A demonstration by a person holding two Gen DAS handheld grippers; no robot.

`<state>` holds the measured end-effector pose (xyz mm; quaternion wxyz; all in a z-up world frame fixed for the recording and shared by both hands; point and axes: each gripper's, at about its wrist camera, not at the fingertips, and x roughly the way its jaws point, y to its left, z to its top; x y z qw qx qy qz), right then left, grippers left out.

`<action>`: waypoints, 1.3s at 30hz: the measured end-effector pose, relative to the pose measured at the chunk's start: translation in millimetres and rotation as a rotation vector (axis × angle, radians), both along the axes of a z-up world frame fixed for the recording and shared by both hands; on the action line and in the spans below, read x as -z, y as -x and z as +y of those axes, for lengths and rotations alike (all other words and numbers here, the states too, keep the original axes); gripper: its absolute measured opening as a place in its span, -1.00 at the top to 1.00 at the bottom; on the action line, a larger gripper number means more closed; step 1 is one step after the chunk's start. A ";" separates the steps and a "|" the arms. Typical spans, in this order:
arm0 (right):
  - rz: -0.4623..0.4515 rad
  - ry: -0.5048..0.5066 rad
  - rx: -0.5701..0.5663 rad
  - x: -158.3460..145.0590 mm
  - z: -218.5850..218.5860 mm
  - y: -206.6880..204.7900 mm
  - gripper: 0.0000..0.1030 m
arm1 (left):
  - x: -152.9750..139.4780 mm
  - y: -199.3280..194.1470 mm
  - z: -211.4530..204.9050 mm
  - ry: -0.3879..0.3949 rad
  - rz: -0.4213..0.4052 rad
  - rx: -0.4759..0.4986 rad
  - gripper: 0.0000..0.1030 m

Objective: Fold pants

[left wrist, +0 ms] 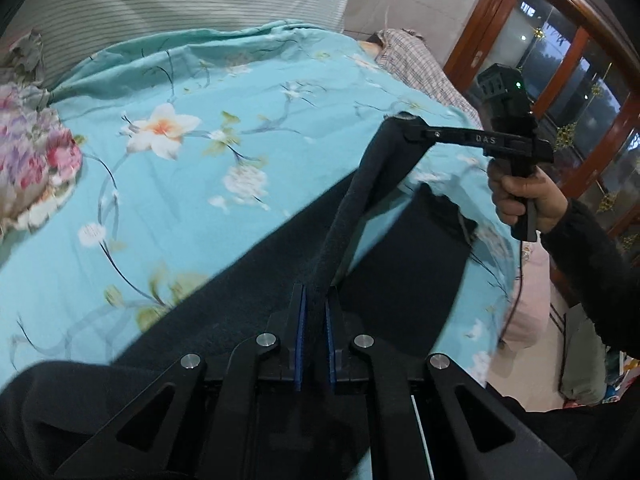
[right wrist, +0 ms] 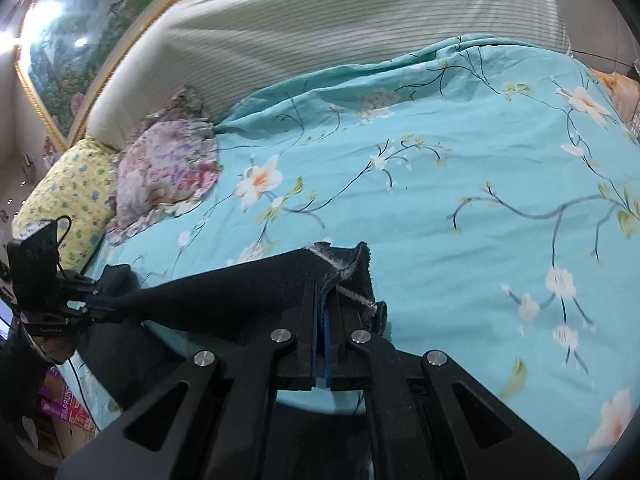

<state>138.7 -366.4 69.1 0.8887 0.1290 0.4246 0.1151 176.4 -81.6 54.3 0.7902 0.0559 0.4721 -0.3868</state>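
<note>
Pants, dark, lie on the floral bedspread; left gripper and right gripper each pinch their raised edge tightly.

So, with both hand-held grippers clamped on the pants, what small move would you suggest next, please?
Probably carry both forward together over the bedspread: the left hand-held gripper and right hand-held gripper hold one edge of the pants lifted taut.

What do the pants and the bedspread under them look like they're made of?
Pants: dark, matte, fuzzy nap with a frayed pale edge at the right gripper, so probably fleece or brushed knit. They hang limp between the right gripper and the left gripper.
Bedspread: thin turquoise floral weave, smooth with soft creases, likely cotton or a blend.
</note>
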 end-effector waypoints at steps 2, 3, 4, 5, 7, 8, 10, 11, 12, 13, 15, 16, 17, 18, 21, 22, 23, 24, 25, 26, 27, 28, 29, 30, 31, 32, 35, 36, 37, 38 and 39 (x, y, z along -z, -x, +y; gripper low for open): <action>-0.010 -0.010 0.002 -0.8 -0.6 12.9 0.94 | 4.1 16.8 -2.1 0.016 0.010 -0.004 0.88; -0.016 -0.015 0.001 -1.2 -1.5 20.0 0.94 | 6.3 23.0 -2.7 0.018 0.010 -0.006 0.88; -0.020 -0.020 0.002 -1.2 -1.7 25.9 0.94 | 8.8 30.3 -3.4 0.024 0.012 -0.007 0.88; -0.025 -0.026 0.002 -1.1 -2.4 33.0 0.94 | 11.3 35.8 -2.8 0.030 0.018 -0.009 0.88; -0.030 -0.031 -0.001 0.4 -0.7 44.0 0.94 | 17.4 45.9 -3.9 0.039 0.029 -0.020 0.88; -0.029 -0.026 -0.004 2.4 -0.1 51.2 0.94 | 20.3 50.6 -4.3 0.044 0.034 -0.021 0.88; -0.029 -0.021 -0.008 6.0 1.3 63.1 0.94 | 24.8 59.3 -4.8 0.044 0.036 -0.024 0.88; -0.029 -0.019 -0.009 8.0 1.7 68.5 0.94 | 26.7 62.4 -5.4 0.042 0.035 -0.023 0.88; -0.030 -0.017 -0.008 10.0 1.4 73.9 0.94 | 28.5 66.0 -6.4 0.044 0.037 -0.021 0.88; -0.033 -0.016 -0.008 11.7 1.4 79.2 0.94 | 30.1 69.5 -6.9 0.051 0.042 -0.019 0.89; -0.032 -0.017 -0.003 15.7 0.4 87.6 0.94 | 32.3 75.0 -8.4 0.073 0.052 -0.008 0.91; -0.032 -0.020 -0.003 17.6 0.1 91.1 0.94 | 33.4 78.1 -10.4 0.069 0.045 -0.004 0.91; -0.031 -0.021 -0.005 19.2 0.9 94.3 0.94 | 34.6 80.5 -12.7 0.056 0.037 -0.002 0.91; -0.026 -0.008 -0.006 21.9 2.4 96.8 0.94 | 37.8 81.4 -15.2 0.044 0.036 -0.002 0.91; -0.017 0.014 -0.008 27.9 6.5 102.4 0.94 | 48.8 80.0 -17.2 0.027 0.056 -0.019 0.91; -0.018 0.010 -0.004 28.4 5.7 104.3 0.94 | 50.9 80.1 -17.3 0.024 0.058 -0.021 0.91; -0.017 0.010 0.000 28.6 4.9 105.6 0.94 | 51.1 80.4 -17.7 0.018 0.051 -0.024 0.91; -0.019 0.009 0.004 28.2 4.8 106.9 0.94 | 50.5 81.7 -17.8 0.007 0.036 -0.024 0.91; -0.021 0.005 0.011 28.0 3.7 109.2 0.94 | 49.9 82.6 -17.9 -0.001 0.027 -0.019 0.90; -0.020 -0.001 0.016 28.0 2.5 110.3 0.95 | 49.0 83.5 -17.7 -0.007 0.020 -0.014 0.87; -0.015 -0.009 0.022 28.4 1.1 111.0 0.94 | 47.3 83.8 -16.9 -0.016 0.008 -0.013 0.77; -0.001 -0.027 0.028 29.6 -0.7 111.1 0.93 | 46.3 83.6 -15.8 -0.023 0.000 -0.010 0.73; 0.021 -0.037 0.034 30.5 -1.2 111.7 0.93 | 45.8 83.6 -14.4 -0.029 -0.006 -0.007 0.66; 0.029 -0.027 0.044 29.8 -0.8 111.9 0.89 | 46.1 82.9 -12.6 -0.039 -0.010 -0.009 0.58; 0.034 -0.010 0.062 28.5 0.6 114.3 0.79 | 46.6 81.4 -9.8 -0.051 -0.011 -0.015 0.54; 0.035 0.008 0.084 26.1 1.1 118.2 0.74 | 47.4 79.9 -6.5 -0.057 -0.008 -0.024 0.46; 0.018 0.010 0.128 19.2 1.8 132.1 0.31 | 49.2 75.2 9.5 -0.036 0.044 -0.087 0.22; 0.010 0.007 0.146 16.5 2.6 138.2 0.11 | 49.2 75.1 16.2 -0.018 0.063 -0.120 0.18; 0.000 0.005 0.162 13.6 4.5 144.7 0.10 | 49.6 75.4 23.1 -0.001 0.085 -0.158 0.16; -0.012 -0.005 0.167 10.9 7.8 150.5 0.10 | 51.0 75.1 30.5 0.012 0.113 -0.206 0.13; -0.021 -0.022 0.169 9.3 11.5 155.4 0.10 | 51.6 75.2 35.7 0.022 0.133 -0.241 0.12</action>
